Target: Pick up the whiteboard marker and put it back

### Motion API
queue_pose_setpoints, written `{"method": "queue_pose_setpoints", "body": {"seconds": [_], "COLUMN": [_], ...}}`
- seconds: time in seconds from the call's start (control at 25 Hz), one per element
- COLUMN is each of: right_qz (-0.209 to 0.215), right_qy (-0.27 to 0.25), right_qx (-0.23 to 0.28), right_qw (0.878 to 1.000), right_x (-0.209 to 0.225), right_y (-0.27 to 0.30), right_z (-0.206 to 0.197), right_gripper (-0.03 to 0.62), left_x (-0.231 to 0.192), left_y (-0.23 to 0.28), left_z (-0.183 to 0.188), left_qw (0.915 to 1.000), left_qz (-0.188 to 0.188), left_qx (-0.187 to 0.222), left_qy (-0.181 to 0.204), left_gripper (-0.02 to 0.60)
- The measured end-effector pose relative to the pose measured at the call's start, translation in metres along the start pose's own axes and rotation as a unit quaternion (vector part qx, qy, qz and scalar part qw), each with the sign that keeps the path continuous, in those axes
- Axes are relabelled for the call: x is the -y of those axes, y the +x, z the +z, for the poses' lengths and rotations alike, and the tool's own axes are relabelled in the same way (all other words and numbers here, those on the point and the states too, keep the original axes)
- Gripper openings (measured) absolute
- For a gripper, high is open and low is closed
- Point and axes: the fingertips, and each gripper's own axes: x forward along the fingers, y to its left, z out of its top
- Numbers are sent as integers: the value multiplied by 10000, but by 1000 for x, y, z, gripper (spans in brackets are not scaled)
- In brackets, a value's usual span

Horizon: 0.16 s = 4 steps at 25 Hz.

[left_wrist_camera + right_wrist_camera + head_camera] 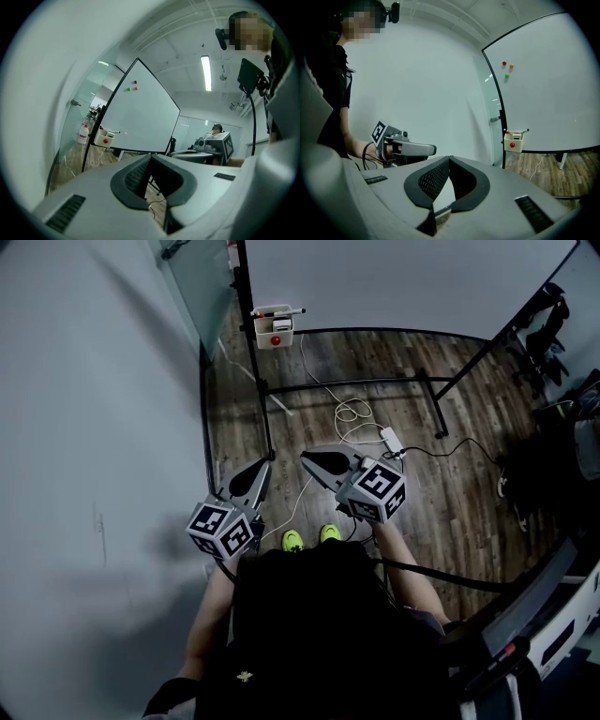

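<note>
The left claw [150, 157] was squeezed shut. Its two tips touched, and it had nothing in it. The right claw [449, 159] was squeezed shut too, with its tips together, and it also held nothing. In the head view the two claws sat side by side in front of the person, a little apart. Both pointed toward the whiteboard [548, 93].

Just below the claws, on the wooden floor [469, 474], were the person's bright green shoes [293, 540]. A bit farther out, a white cable [352, 412] lay in loops on the floor, next to a small white plug box [389, 437].

Farther still, the whiteboard stood on its black frame [375, 383]. A small cream box [513, 142] with a red dot hung at the board's bottom corner, by the glass wall [202, 277]. The whiteboard marker [525, 131] lay across the top of that box, well apart from both claws. High on the board were three little magnets [504, 63], red, orange and green.
</note>
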Motion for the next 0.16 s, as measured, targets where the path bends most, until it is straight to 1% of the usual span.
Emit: {"method": "queue_pose_setpoints", "body": {"seconds": [0.16], "right_qz": [5], "right_qy": [8], "right_qx": [-49], "right_qw": [10000], "right_x": [0], "right_y": [1], "right_z": [-1], "right_gripper": [-6], "left_x": [-2], "left_y": [0], "left_z": [0], "left_qw": [10000], "left_qz": [-13], "left_qx": [-8], "left_qy": [-27], "left_gripper": [32]}}
